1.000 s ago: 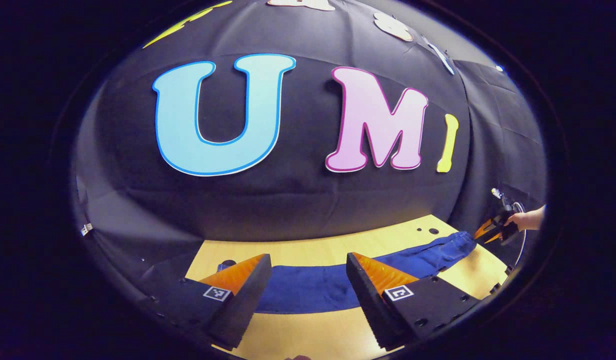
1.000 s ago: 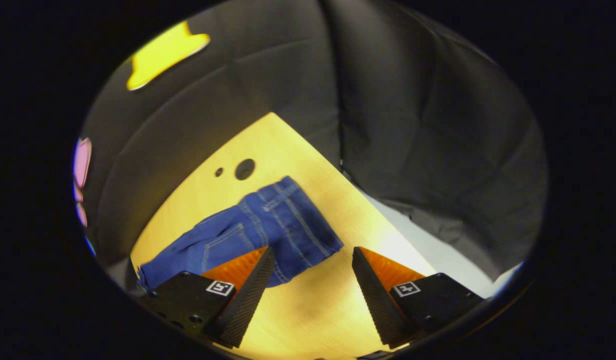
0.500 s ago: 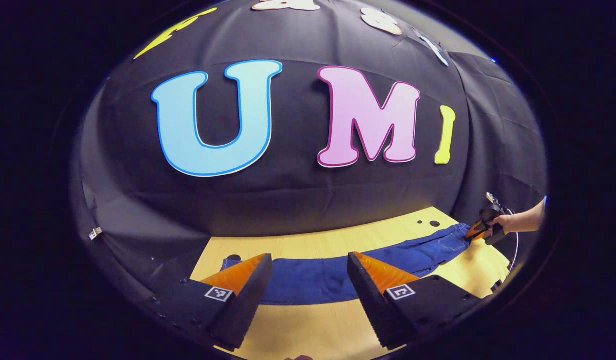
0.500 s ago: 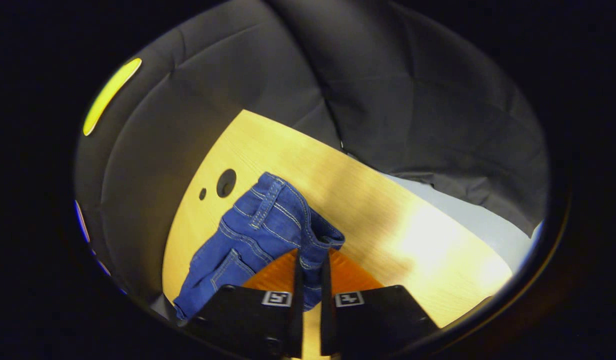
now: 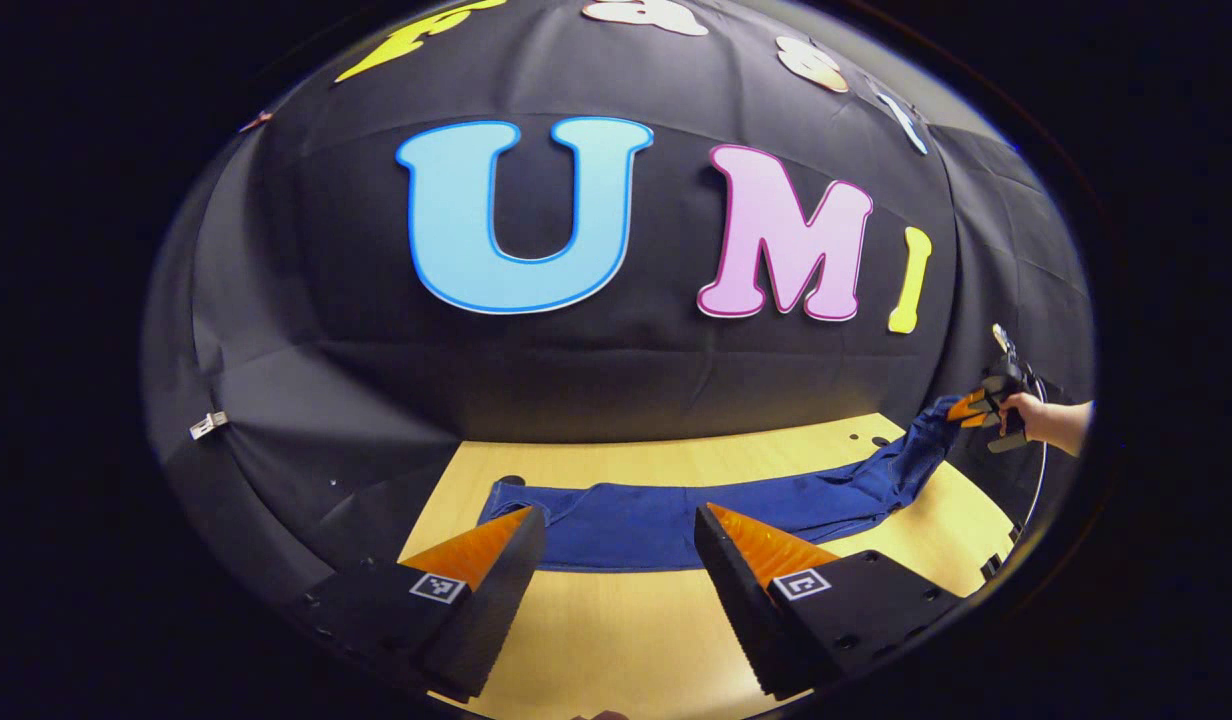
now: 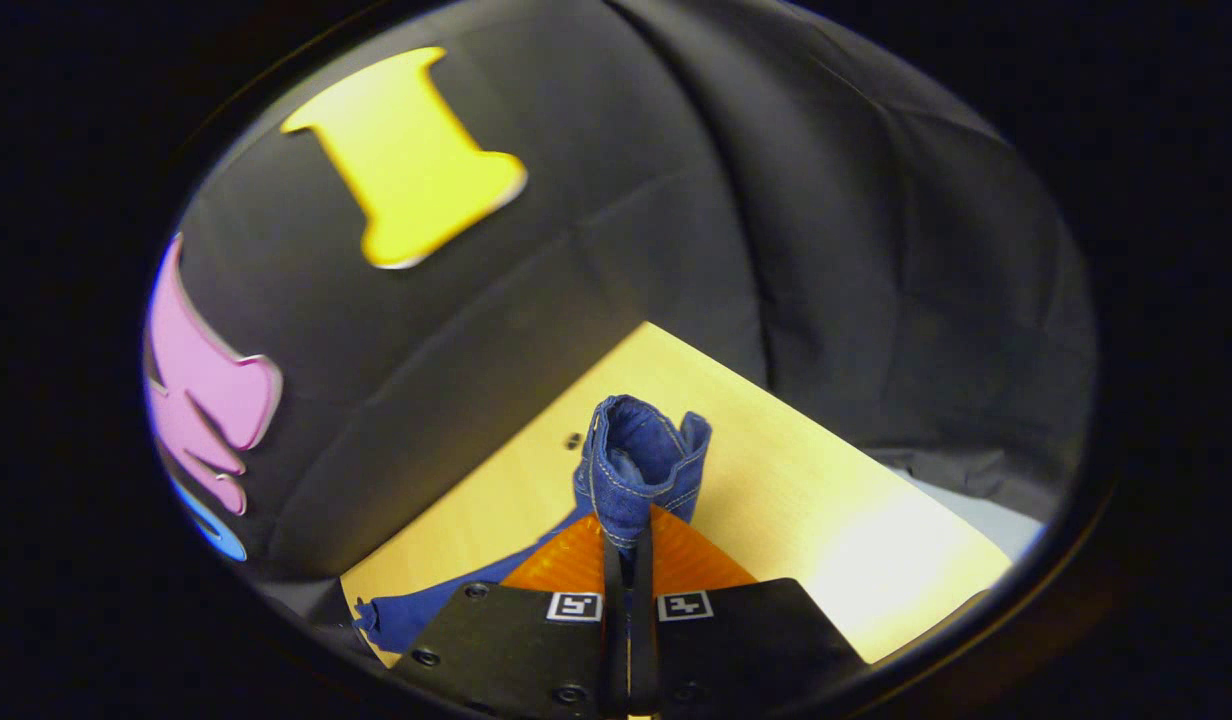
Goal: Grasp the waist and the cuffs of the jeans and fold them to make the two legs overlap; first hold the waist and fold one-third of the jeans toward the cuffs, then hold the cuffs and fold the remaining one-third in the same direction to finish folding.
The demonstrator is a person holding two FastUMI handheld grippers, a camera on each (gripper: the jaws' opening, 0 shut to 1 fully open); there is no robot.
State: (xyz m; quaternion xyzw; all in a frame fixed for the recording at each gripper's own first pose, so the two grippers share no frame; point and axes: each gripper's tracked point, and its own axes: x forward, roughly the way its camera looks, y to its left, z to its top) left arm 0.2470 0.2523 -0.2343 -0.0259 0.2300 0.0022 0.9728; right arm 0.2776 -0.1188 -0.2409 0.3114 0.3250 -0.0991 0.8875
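Since one second ago, the right gripper [image 6: 628, 545] has gone from wide open above the waist end of the jeans [image 6: 638, 470] to fully closed on it; the denim now bunches up between and above its fingertips at centre frame. That end, previously flat on the table [image 6: 806, 500], is now raised clear of the surface. In the left gripper view, the right gripper [image 5: 971, 408] and the hand [image 5: 1038, 420] holding it sit higher at the right edge, and the jeans [image 5: 676, 515] slope up toward them. The cuff end, lower left, appears to have shifted slightly toward frame centre, though camera movement may account for this.
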